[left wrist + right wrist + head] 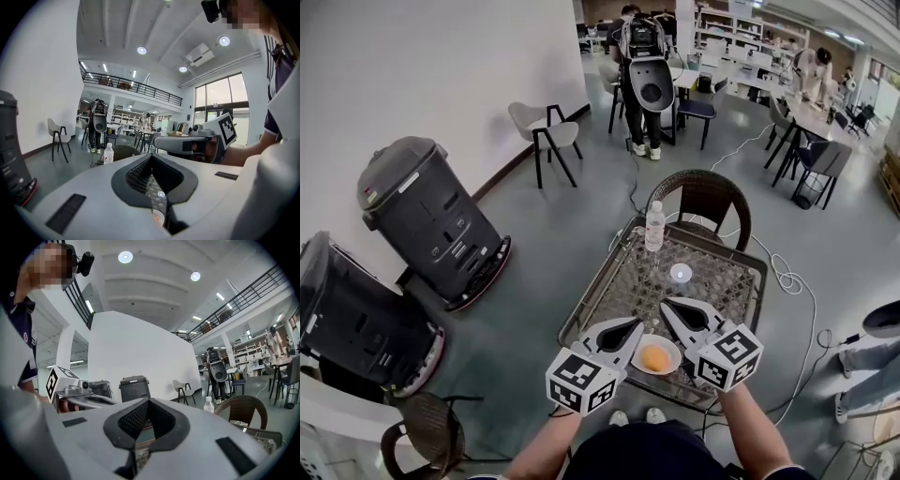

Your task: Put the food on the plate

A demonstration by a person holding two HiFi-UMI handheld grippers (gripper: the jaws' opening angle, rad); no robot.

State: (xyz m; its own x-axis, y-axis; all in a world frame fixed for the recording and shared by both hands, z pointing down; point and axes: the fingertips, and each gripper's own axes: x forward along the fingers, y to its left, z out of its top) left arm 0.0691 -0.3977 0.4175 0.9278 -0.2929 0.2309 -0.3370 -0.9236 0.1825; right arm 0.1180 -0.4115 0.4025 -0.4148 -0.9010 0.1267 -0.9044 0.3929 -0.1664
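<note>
Your two grippers sit nearest, held over the near edge of the desk [712,281]. The left gripper [635,325] and right gripper [667,305] flank the plate [675,354] from either side. The round orange-coloured food [654,358] already lies in the middle of that plate, so the task looks done. No other food shows on the desk, only a water bottle [654,226] at the far edge and a small white round item [681,273] near the middle.

Both grippers point forward, tipped only a little downward, and angle slightly toward each other above the plate. Neither touches the plate or the food. On the left the fingers [84,187] are clenched together on nothing. On the right the fingers [225,437] are clenched and empty too. What remains, I judge, is only to draw your hands clear.
</note>
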